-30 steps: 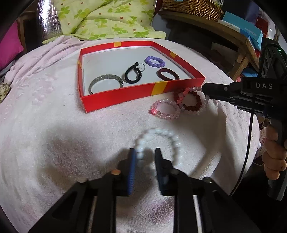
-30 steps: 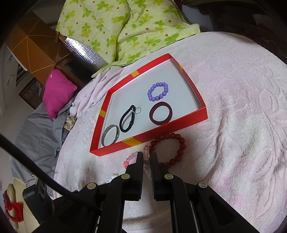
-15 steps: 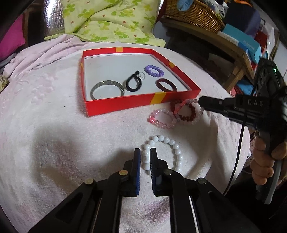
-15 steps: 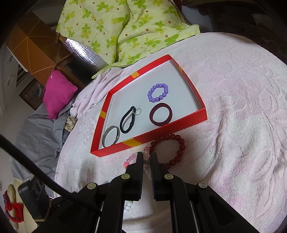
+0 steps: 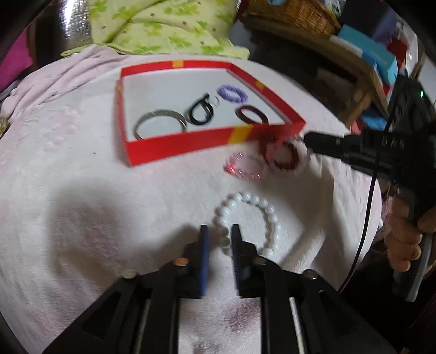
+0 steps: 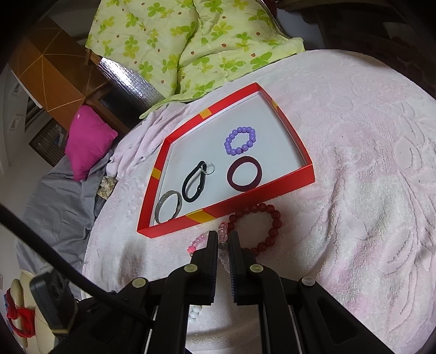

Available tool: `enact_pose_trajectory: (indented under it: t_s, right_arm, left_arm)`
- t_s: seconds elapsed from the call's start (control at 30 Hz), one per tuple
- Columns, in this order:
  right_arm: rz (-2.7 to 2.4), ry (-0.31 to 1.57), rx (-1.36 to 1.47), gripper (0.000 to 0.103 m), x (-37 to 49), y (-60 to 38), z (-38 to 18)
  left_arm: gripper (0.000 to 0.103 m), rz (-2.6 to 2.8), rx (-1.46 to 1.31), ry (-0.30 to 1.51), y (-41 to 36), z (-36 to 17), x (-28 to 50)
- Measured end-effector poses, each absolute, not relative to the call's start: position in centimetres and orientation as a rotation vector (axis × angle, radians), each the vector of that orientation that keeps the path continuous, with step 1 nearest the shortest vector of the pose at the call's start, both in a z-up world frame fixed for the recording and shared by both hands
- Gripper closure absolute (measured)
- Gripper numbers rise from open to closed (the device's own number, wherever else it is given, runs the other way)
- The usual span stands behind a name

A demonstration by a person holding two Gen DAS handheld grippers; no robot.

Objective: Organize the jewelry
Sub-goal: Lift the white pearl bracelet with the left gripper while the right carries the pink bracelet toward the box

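A red box [image 5: 174,148] [image 6: 245,196] on the pink towel holds a silver bangle [image 6: 168,207], a black hair tie [image 6: 194,184], a purple bead bracelet [image 6: 241,140] and a dark maroon ring [image 6: 244,177]. My left gripper [image 5: 220,234] is shut on the white bead bracelet [image 5: 268,215], which hangs partly lifted. My right gripper [image 6: 223,238] is shut on a clear pink bead bracelet [image 6: 223,231], in front of the box. A dark red bead bracelet [image 6: 269,226] and a pink bracelet [image 6: 196,242] lie beside it.
A green patterned quilt [image 6: 190,46] lies behind the box. A magenta pillow [image 6: 87,141] and grey sheet [image 6: 54,207] are at the left. A wooden shelf with a basket [image 5: 297,16] and blue boxes [image 5: 368,51] stands at the right.
My left gripper closed on the white bracelet and has moved with it; the left view is now blurred. My right gripper has stayed shut and still.
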State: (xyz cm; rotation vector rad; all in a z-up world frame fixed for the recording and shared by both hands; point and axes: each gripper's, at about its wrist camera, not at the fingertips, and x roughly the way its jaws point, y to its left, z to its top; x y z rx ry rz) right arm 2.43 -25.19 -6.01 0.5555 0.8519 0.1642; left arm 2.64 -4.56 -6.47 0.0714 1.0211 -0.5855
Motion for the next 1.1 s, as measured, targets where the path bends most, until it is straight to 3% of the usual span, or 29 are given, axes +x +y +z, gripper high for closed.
enact_pose_trajectory:
  t_s: [0.03,0.07,0.23,0.27,0.33,0.43,1.1]
  right_arm:
    - [0.164,0.852,0.553,0.094,2.4,-25.2,-6.0]
    - [0.162,0.853,0.549,0.094,2.3,-25.2,-6.0]
    - [0.162,0.853,0.549,0.094,2.2,-25.4,-6.0]
    - [0.163,0.853,0.549,0.094,2.2,-25.4,-6.0]
    - [0.163,0.851,0.548,0.094,2.2,-25.4,-5.9]
    - [0.162,0.85,0.548,0.094,2.1,-25.4,-5.9]
    - [0.209,0.778,0.501,0.094,1.7,-24.4,-4.3]
  left_arm:
    - [0.062,-0.584,0.075,1.022,-4.7,-6.5,2.6]
    - [0.059,-0.583,0.074,1.013,-4.9,-6.5,2.5]
    - [0.058,-0.577,0.081,1.0,-5.6,-6.7,2.5]
    - [0.061,-0.565,0.093,1.009,-5.7,-7.0,2.7]
    - [0.086,-0.548,0.106,1.009,-5.8,-7.4,2.9]
    - [0.093,-0.55,0.1,1.0,-5.8,-7.4,3.1]
    - [0.093,-0.495,0.03,0.814,-2.9,-2.8,2.3]
